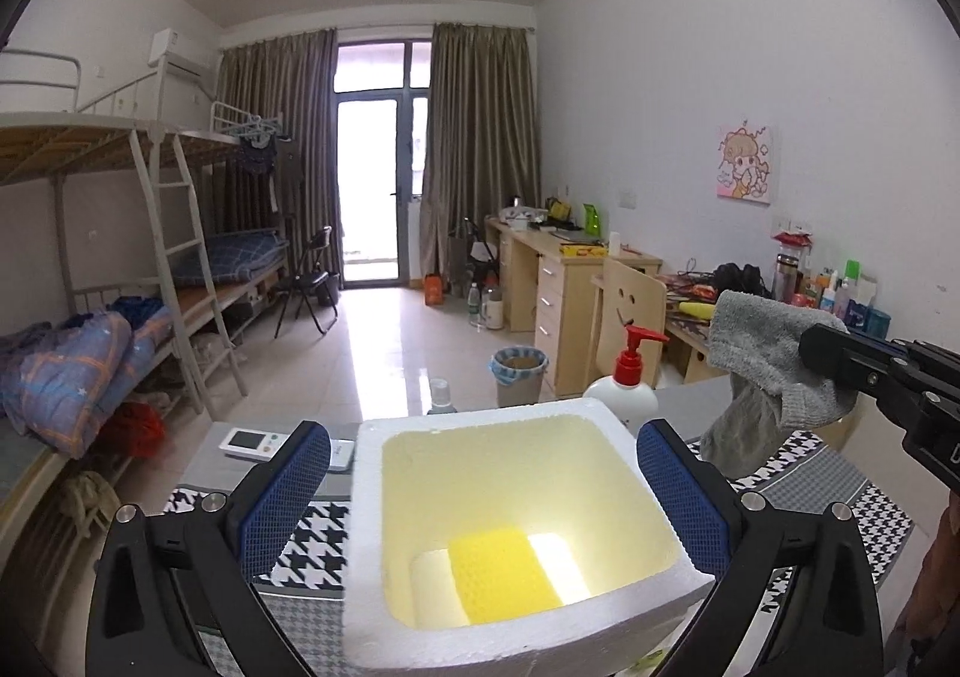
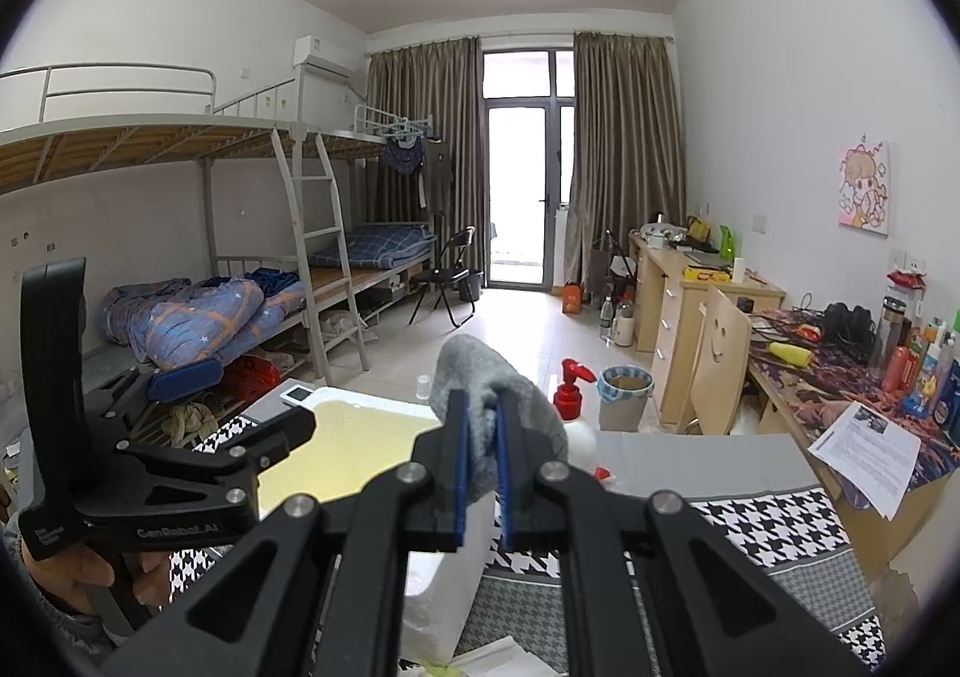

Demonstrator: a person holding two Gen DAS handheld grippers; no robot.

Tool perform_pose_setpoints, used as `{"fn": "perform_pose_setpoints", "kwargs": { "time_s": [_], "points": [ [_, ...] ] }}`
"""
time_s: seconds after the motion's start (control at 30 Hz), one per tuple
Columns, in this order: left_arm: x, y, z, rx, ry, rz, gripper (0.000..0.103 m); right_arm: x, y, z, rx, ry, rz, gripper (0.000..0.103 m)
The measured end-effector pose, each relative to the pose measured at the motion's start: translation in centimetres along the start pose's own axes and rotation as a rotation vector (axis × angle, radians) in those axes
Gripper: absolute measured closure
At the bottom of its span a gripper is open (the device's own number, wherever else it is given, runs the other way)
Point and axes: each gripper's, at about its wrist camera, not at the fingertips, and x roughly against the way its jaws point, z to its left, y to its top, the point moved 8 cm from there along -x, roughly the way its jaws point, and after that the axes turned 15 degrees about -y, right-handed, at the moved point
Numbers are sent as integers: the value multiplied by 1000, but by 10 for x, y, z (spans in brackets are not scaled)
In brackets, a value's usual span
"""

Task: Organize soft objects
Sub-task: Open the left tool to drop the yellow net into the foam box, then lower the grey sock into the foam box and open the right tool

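Observation:
A white foam box (image 1: 618, 437) stands on the houndstooth cloth, with a yellow sponge (image 1: 504, 575) on its floor. My left gripper (image 1: 480, 473) is open, its blue pads (image 1: 282, 497) on either side of the box; whether they touch the walls I cannot tell. My right gripper (image 2: 480, 425) is shut on a grey sock (image 2: 510, 383) and holds it in the air right of the box. The sock (image 1: 768, 353) hangs from the right gripper (image 1: 840, 359) in the left wrist view. The box (image 2: 360, 425) shows behind the left gripper (image 2: 204, 383).
A white pump bottle with a red top (image 1: 627, 377) stands just behind the box. A white remote (image 1: 252, 443) lies at the table's far left. The houndstooth cloth (image 2: 768, 521) covers the table. Papers (image 2: 864, 449) lie on the cluttered desk to the right.

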Motion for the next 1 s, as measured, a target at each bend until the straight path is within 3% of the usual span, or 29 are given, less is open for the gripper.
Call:
{"fn": "perform_pose_setpoints", "kwargs": {
  "time_s": [1.0],
  "points": [
    [50, -13, 60, 26, 176, -24, 1, -12, 4, 77, 51, 148, 2, 92]
  ]
}}
